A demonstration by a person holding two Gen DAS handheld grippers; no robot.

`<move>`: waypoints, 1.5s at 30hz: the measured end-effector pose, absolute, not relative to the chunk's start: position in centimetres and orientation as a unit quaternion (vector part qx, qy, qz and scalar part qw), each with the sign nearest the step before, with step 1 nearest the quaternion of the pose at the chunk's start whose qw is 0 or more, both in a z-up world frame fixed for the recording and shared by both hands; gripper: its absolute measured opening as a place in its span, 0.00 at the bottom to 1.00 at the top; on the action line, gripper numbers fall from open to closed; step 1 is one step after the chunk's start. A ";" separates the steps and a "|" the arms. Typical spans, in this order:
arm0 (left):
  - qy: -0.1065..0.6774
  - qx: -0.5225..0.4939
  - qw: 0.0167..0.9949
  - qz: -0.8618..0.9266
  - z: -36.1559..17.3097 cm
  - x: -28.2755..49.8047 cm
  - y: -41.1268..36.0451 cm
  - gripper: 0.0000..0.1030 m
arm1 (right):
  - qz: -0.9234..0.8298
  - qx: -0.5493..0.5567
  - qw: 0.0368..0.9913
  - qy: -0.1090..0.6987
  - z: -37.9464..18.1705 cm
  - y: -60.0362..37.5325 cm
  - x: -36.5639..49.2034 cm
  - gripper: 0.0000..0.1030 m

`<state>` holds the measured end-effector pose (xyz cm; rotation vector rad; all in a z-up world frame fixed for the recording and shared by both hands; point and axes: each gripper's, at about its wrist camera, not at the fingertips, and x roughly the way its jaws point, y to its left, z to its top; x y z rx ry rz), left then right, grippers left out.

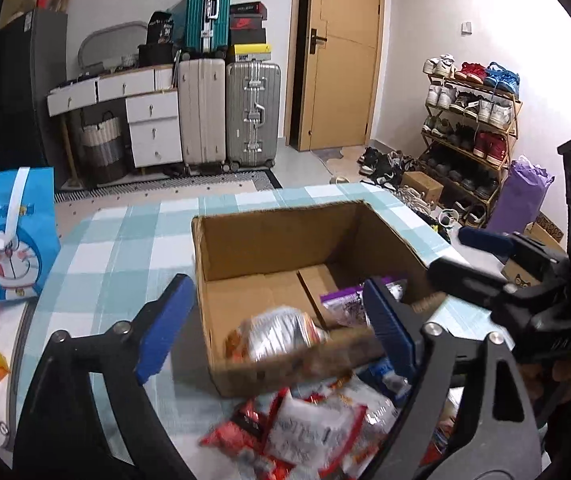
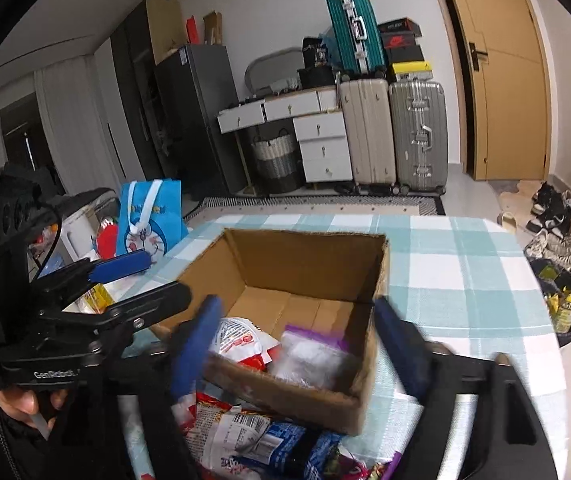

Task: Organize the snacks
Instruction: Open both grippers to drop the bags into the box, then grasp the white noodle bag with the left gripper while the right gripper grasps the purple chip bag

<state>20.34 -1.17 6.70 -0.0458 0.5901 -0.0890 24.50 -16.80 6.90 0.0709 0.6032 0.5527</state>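
Cardboard box (image 1: pixel 285 248) sits open on the checked tablecloth (image 1: pixel 125 240), with a red-and-silver snack packet (image 1: pixel 277 336) and a purple packet (image 1: pixel 345 304) lying inside. Left gripper (image 1: pixel 273 328) and right gripper (image 2: pixel 297 344) both hover spread wide over its near edge, holding nothing. More snack packets (image 2: pixel 245 432) lie heaped just before the box.

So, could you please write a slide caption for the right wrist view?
Open right tool above a cardboard box holding two snack packets, more snacks piled in front.

I see three suitcases (image 1: pixel 229 116) by the far wall; a door (image 1: pixel 345 52); a shoe rack (image 1: pixel 473 120); a blue bag (image 1: pixel 17 236) on the tablecloth (image 1: pixel 125 240).
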 end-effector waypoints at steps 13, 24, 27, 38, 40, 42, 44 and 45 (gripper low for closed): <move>0.299 -0.047 0.953 -0.021 5.7 12.4 0.7 1.00 | 0.233 0.006 0.917 0.324 7.3 -20.4 19.1 1.00; 0.337 -0.045 0.940 -0.019 2.5 11.3 0.3 1.00 | 0.210 -0.006 0.909 0.360 5.0 -22.1 16.7 1.00; 0.348 -0.048 0.936 -0.022 1.7 11.4 0.1 1.00 | 0.208 0.009 0.905 0.371 4.2 -23.0 16.7 1.00; 0.371 -0.062 0.926 -0.027 0.2 11.7 0.6 1.00 | 0.197 0.023 0.892 0.407 1.5 -23.5 17.1 1.00; 0.373 -0.062 0.925 -0.027 0.0 11.9 0.5 1.00 | 0.200 0.029 0.886 0.417 0.8 -23.4 17.4 1.00; 0.373 -0.061 0.925 -0.027 -0.1 12.0 0.5 1.00 | 0.202 0.034 0.882 0.425 0.2 -23.2 17.7 1.00; 0.377 -0.063 0.924 -0.026 -0.3 12.2 0.5 1.00 | 0.202 0.037 0.877 0.435 -0.4 -22.9 18.0 0.99; 0.378 -0.063 0.923 -0.025 -0.4 12.3 0.5 1.00 | 0.203 0.035 0.873 0.442 -0.8 -22.7 18.2 1.00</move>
